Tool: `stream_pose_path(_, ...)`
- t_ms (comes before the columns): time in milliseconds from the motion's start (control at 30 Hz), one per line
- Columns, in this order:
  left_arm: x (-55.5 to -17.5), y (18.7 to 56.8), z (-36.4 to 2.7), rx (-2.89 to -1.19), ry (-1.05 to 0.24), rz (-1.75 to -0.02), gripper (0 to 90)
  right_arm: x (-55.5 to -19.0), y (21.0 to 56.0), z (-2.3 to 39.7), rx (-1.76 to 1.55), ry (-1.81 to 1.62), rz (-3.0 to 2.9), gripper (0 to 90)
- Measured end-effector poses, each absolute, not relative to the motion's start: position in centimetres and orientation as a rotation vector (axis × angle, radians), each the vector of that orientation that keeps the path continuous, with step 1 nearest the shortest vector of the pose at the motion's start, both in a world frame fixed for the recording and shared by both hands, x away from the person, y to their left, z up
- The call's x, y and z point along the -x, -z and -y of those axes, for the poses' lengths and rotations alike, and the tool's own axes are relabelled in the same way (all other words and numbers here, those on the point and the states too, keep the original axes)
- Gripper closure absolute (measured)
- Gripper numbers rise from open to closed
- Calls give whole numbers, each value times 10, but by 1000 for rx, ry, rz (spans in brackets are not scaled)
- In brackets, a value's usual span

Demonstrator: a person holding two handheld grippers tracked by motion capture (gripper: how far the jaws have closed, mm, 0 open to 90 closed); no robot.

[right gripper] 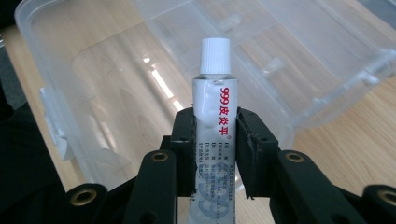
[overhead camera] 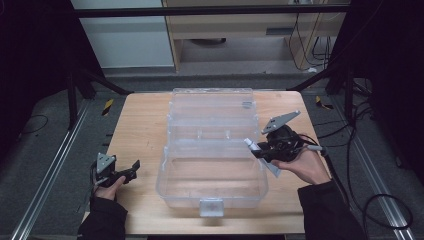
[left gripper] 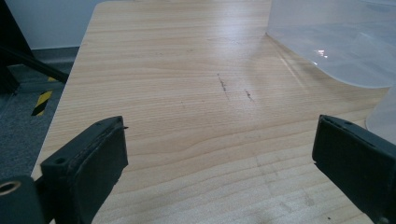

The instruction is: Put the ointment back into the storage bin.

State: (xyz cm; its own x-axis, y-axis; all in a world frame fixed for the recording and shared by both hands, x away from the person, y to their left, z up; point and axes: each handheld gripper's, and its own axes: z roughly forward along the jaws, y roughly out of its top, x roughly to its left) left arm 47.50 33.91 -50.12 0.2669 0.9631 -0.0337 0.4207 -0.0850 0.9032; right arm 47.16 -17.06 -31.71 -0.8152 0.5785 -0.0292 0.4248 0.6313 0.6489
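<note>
Transport step, as I read it — right gripper (right gripper: 215,140) has its jaws clamped on a white ointment tube (right gripper: 214,121), pads pressing both flat sides, and the likely job is putting that tube into the clear plastic box (overhead camera: 212,192). Tube sits upright between the jaws in the right gripper view, ribbed white cap (right gripper: 215,55) sticking out well past the fingertips, red print facing the camera, crimped tail running back toward the gripper body. Beyond the cap lies the open box, its lid (overhead camera: 212,105) hinged back flat on the far side.

High view: right gripper (overhead camera: 260,148) hangs just beside the box's right wall, above the rim line, tube (overhead camera: 264,159) angled across the jaws with its tail pointing down toward the table (overhead camera: 140,130). Hand wraps the handle from below, forearm coming in from the near right corner, wrist cocked so the jaws point left toward the box.

Next move probably calls for carrying the tube over the wall, lowering into the front compartment, then spreading the jaws — keep the tail clear of the rim.

Left gripper (overhead camera: 131,168) rests low near the table's left edge, jaws wide apart with nothing between them, pointing toward the box's near left corner (left gripper: 380,116) — pads (left gripper: 100,154) frame bare wood.
</note>
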Motion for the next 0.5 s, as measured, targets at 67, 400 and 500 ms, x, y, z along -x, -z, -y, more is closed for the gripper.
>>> stream_pose_path(67, -475, 501, -339, -1661, -778, -1292, 27, -472, 317, 163, -787, -946, -2641, 699)
stream_pose_path(400, -475, 501, -339, -1660, -777, -1292, 27, -474, 326, 134, -624, -858, -2758, 698)
stream_pose_path(500, -475, 501, -339, -1660, -776, -1293, 27, -475, 332, 126, -583, -831, -2792, 698)
